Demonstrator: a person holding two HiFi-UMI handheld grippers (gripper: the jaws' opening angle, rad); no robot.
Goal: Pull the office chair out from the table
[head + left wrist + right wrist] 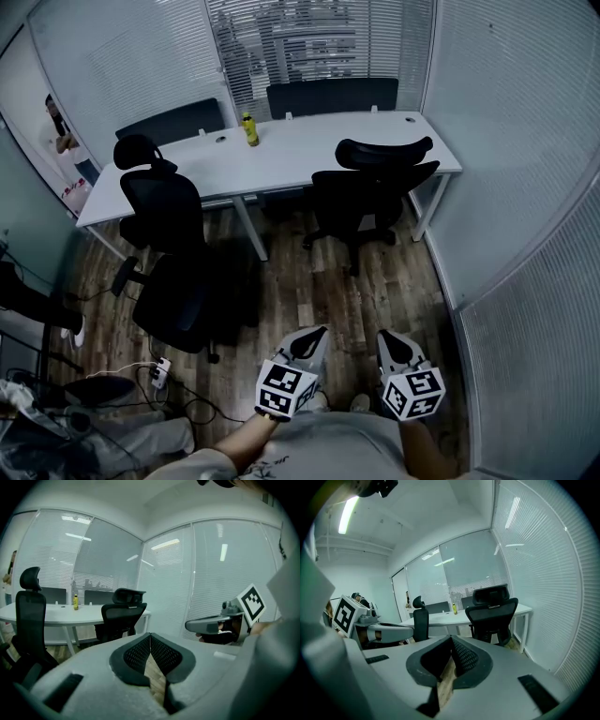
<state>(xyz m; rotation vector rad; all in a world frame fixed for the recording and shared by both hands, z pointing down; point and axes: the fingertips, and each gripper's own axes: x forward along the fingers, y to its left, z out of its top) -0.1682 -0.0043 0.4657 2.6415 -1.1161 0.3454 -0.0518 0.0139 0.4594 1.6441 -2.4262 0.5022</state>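
A black office chair (375, 187) with a headrest stands pushed in at the right end of the long white table (281, 155). It also shows in the left gripper view (123, 616) and in the right gripper view (492, 613). A second black office chair (164, 253) stands out from the table at the left. My left gripper (319, 330) and right gripper (386, 335) hover side by side over the wood floor, well short of the chairs. Both are shut and hold nothing, and their jaws meet in the gripper views (150, 637) (451, 639).
A yellow bottle (249, 129) stands on the table. Glass walls with blinds close the room at the back and right (506, 169). A power strip with cables (159, 372) lies on the floor at lower left. A person (64, 150) stands beyond the left wall.
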